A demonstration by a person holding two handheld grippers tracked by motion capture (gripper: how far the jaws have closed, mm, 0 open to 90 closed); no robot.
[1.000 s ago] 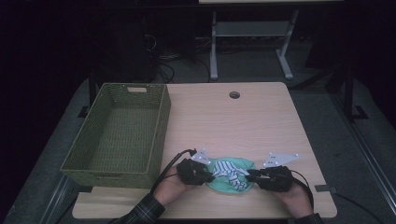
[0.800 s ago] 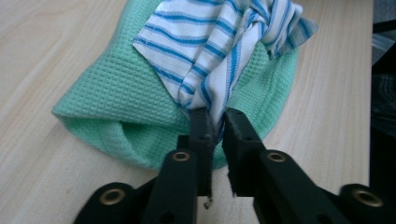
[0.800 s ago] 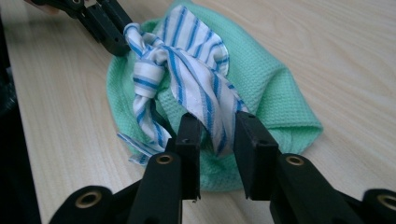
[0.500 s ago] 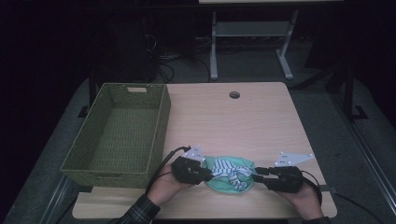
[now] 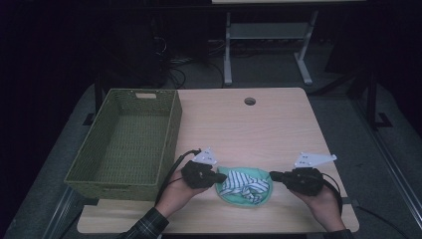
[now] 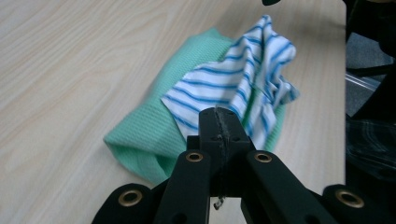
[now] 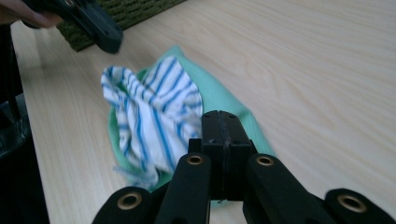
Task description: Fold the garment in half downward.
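Cloths lie between our claws: striped cloth (image 5: 245, 186) atop green cloth (image 5: 259, 197) on the table (image 5: 259, 129). Left claw (image 5: 222, 177) and right claw (image 5: 272, 175) have just closed, empty.

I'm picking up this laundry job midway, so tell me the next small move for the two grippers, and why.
Probably open the left gripper and nip the near edge of the green cloth. Both it and the right gripper are shut on nothing, flanking the green cloth and the striped cloth crumpled on it, while the basket waits at the left.
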